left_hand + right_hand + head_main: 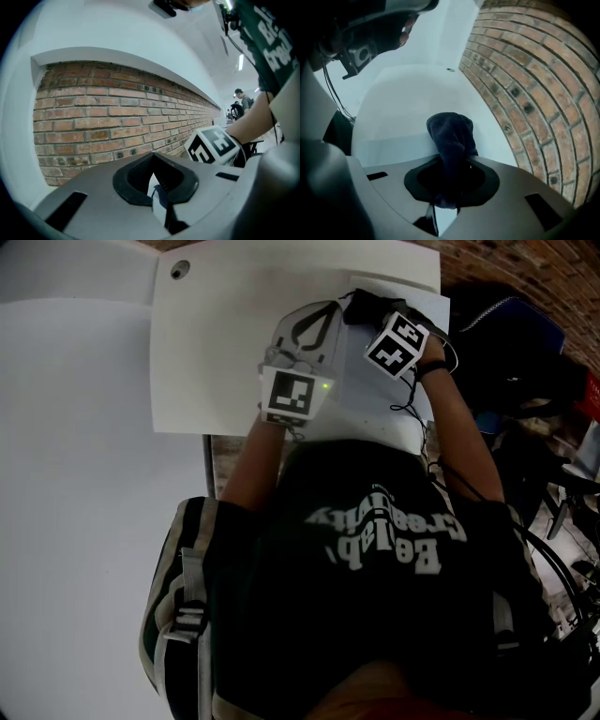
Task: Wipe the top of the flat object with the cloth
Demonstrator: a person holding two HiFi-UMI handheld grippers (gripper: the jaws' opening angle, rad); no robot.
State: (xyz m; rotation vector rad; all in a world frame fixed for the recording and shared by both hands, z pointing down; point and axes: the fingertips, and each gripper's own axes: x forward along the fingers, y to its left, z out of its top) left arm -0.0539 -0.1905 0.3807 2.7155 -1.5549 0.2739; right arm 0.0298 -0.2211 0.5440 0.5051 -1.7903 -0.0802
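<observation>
Right gripper view tells the most: the right gripper [451, 159] is clamped on a dark navy cloth [451, 136]. The cloth bunches up out the front of the jaws and a bit of it hangs back through the black-rimmed opening. Under it is the flat white board [403, 108], with a small hole [449, 70] at its far end and a brick wall [534, 93] running along the right. Can't really tell if the cloth is actually pressed onto the board or just over it.

From the head view, the board [225, 343] lies on a white table [75, 474], and both grippers sit over its right part, close together. The right one is nearer the corner, with its marker cube [398, 343] tilted. The person's right forearm [459, 418] reaches forward along the board's right edge, while the left forearm [253, 465] comes up nearly straight from the body.

The left gripper [321, 317] points away from the person. In the left gripper view its jaws are closed together with nothing caught in them, only a white sliver showing through the gap. It faces the brick wall, and the right gripper's cube is just off to its right.
</observation>
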